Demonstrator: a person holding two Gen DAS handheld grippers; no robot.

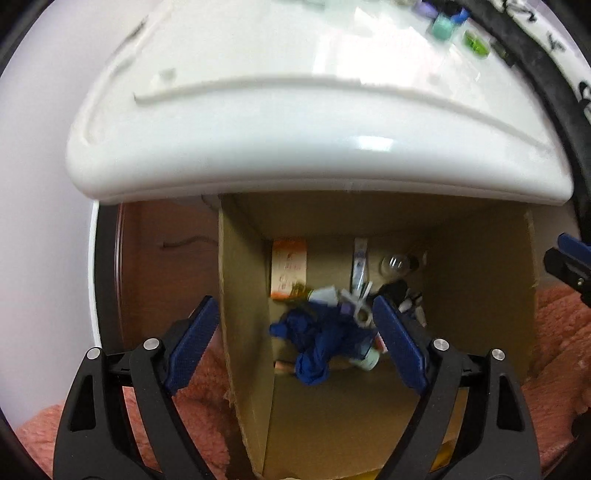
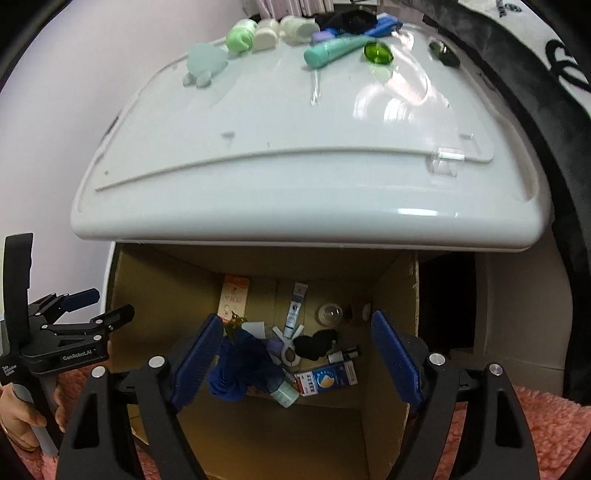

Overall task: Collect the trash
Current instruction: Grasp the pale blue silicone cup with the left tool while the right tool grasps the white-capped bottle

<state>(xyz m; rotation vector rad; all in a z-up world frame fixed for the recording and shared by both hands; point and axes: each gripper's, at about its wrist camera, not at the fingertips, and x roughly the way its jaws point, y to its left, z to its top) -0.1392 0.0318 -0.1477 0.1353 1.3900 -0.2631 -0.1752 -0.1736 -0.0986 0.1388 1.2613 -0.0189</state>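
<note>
- Both tongs you held stood wide, gripping nothing: your left gripper (image 1: 295, 339) and right gripper (image 2: 297, 356) pointed down into the cardboard box (image 2: 391, 387).
- Inside that box the trash lay heaped on the bottom: a crumpled blue cloth (image 2: 236, 373), a blue-and-red carton (image 2: 327, 378), a white tube (image 2: 295, 306), an orange-and-white packet (image 2: 232, 299), a clear dome-shaped piece (image 2: 330, 314) and something black (image 2: 317, 343).
- Your box sat on pink fluffy carpet (image 2: 546, 424), partly under a white glossy ledge (image 2: 295, 147); on it lay a teal tube (image 2: 332, 50), a green glass piece (image 2: 377, 52) and pale small bottles (image 2: 266, 33).
- Your hand (image 2: 22, 417) showed only at the frame edge, and the small bits amid the trash were too blurred to name.
</note>
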